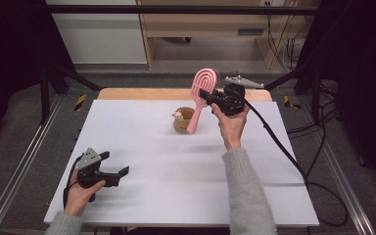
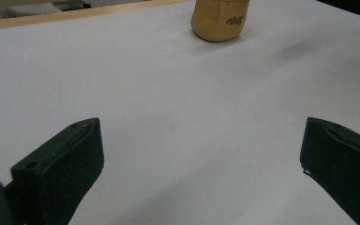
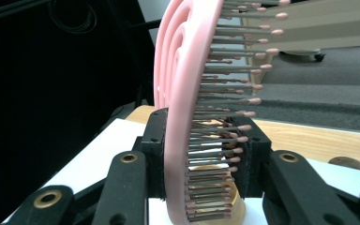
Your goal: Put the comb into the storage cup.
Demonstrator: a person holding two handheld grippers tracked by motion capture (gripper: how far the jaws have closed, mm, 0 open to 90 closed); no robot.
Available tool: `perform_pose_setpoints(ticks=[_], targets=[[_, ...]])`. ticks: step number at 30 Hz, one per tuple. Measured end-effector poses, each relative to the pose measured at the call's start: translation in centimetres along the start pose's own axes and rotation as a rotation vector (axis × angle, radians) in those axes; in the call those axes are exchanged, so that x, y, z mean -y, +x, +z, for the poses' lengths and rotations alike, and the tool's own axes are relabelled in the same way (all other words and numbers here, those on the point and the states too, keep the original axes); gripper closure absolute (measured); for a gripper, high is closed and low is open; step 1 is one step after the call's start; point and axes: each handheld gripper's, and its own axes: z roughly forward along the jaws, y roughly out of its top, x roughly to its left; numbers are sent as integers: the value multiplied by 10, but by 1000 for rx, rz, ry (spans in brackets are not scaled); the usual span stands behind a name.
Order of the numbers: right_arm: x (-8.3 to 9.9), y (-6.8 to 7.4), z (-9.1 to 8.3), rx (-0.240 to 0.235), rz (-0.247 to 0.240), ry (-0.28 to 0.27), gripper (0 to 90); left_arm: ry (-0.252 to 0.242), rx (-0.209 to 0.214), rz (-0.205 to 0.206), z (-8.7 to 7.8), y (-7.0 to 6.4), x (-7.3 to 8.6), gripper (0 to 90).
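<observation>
right gripper (image 1: 206, 96), held up at the upper middle of the high view, is clamped on the pink hairbrush (image 1: 201, 96), its jaws pinching the lower part of the bristled head. the brush's long axis runs nearly upright, head up, handle slanting down to the tan cup (image 1: 182, 121) just below and left of the gripper; whether the handle tip sits inside the cup or only in front of it is unclear. the next move probably turns on that line, straight down into the cup. left gripper (image 1: 117, 174) rests at the lower left of the table (image 1: 142, 161), jaws wide apart, well away from the cup, so the right hand is nearer.
</observation>
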Motion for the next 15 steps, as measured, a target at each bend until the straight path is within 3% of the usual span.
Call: perform_pose_setpoints(ticks=[15], targets=[[-10, -3, 12, 26, 5, -22, 629, -1, 4, 0, 1, 0, 1, 0]])
